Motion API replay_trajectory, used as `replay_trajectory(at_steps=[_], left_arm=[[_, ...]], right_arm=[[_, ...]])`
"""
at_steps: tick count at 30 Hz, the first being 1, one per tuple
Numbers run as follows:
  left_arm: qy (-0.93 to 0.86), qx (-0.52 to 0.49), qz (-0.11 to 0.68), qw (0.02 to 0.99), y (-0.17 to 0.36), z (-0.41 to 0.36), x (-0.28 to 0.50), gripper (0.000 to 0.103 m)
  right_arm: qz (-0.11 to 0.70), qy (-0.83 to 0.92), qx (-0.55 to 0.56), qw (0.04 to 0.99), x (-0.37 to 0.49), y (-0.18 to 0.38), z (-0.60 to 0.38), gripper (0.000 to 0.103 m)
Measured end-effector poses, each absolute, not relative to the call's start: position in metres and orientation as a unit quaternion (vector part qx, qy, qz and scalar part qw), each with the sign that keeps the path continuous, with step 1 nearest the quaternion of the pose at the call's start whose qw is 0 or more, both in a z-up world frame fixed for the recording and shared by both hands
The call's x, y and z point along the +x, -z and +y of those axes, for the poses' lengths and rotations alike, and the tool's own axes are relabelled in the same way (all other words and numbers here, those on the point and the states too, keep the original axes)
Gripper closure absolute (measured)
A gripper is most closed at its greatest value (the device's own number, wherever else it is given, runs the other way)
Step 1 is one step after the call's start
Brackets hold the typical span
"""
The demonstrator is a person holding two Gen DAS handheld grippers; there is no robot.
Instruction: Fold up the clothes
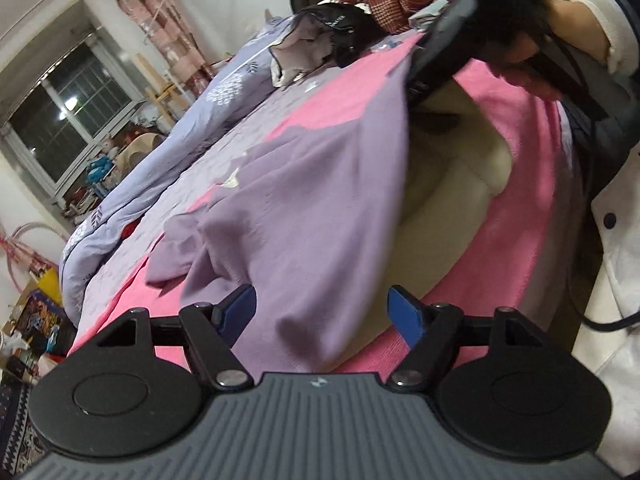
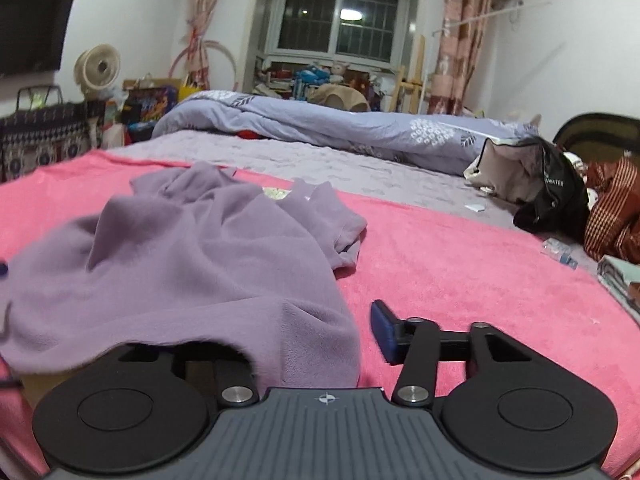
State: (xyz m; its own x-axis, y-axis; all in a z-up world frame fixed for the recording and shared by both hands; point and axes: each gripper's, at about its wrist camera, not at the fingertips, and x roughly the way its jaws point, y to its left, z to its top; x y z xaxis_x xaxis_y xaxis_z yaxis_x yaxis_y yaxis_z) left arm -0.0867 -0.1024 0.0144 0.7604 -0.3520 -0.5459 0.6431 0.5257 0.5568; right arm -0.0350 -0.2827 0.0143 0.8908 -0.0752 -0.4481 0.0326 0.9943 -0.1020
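A lilac fleece garment (image 2: pixel 192 264) lies crumpled on the pink blanket (image 2: pixel 460 264) that covers the bed. In the right wrist view its near edge drapes over the left finger of my right gripper (image 2: pixel 316 336) and hides it. The blue right fingertip (image 2: pixel 384 332) stands bare, just clear of the cloth, so the jaws are open. The left wrist view shows the garment (image 1: pixel 320 208) rising to the right gripper (image 1: pixel 420 80), which a hand (image 1: pixel 576 20) holds. My left gripper (image 1: pixel 324 312) is open, its blue pads either side of the garment's lower fold without pressing on it.
A lilac patterned duvet (image 2: pixel 360 128) is bunched along the far side of the bed. A black bag (image 2: pixel 556 192) and a red checked cloth (image 2: pixel 612 208) lie at the right. A person's white coat (image 1: pixel 616 280) stands close on the right. Clutter fills the floor under the window (image 2: pixel 340 20).
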Motion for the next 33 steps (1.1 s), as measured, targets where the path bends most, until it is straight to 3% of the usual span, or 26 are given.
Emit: replay_trajectory(at_steps=[6, 8, 13, 17, 20, 24, 27, 28, 29, 30, 33], left_arm=[[0.266, 0.408, 0.191, 0.852, -0.007, -0.107, -0.072, 0.028], [0.256, 0.404, 0.189, 0.858, -0.011, -0.106, -0.068, 0.040], [0.227, 0.403, 0.193, 0.865, -0.019, -0.099, -0.057, 0.052], [0.198, 0.431, 0.174, 0.863, -0.014, -0.101, -0.057, 0.070], [0.178, 0.464, 0.158, 0.853, -0.005, -0.105, -0.059, 0.070], [0.162, 0.527, 0.140, 0.823, 0.015, -0.113, -0.064, 0.049], [0.161, 0.551, 0.112, 0.811, 0.026, -0.119, -0.070, 0.050], [0.165, 0.544, 0.110, 0.816, 0.025, -0.121, -0.069, 0.057], [0.165, 0.532, 0.110, 0.823, 0.022, -0.122, -0.067, 0.080], [0.158, 0.512, 0.114, 0.837, 0.016, -0.122, -0.060, 0.091], [0.137, 0.444, 0.129, 0.876, -0.003, -0.120, -0.040, 0.096]], right_arm=[[0.230, 0.035, -0.014, 0.972, -0.035, -0.021, -0.281, 0.070], [0.230, 0.037, -0.020, 0.972, -0.036, -0.020, -0.276, 0.070], [0.228, 0.038, -0.034, 0.972, -0.041, -0.017, -0.267, 0.070], [0.223, 0.037, -0.041, 0.973, -0.045, -0.018, -0.265, 0.069], [0.220, 0.039, -0.046, 0.974, -0.049, -0.018, -0.263, 0.069], [0.222, 0.040, -0.039, 0.973, -0.051, -0.017, -0.264, 0.069], [0.221, 0.040, -0.034, 0.974, -0.051, -0.019, -0.267, 0.069], [0.220, 0.041, -0.033, 0.974, -0.051, -0.019, -0.268, 0.069], [0.219, 0.041, -0.034, 0.974, -0.052, -0.020, -0.270, 0.069], [0.220, 0.041, -0.035, 0.974, -0.052, -0.019, -0.270, 0.069], [0.223, 0.045, -0.039, 0.973, -0.056, -0.017, -0.271, 0.061]])
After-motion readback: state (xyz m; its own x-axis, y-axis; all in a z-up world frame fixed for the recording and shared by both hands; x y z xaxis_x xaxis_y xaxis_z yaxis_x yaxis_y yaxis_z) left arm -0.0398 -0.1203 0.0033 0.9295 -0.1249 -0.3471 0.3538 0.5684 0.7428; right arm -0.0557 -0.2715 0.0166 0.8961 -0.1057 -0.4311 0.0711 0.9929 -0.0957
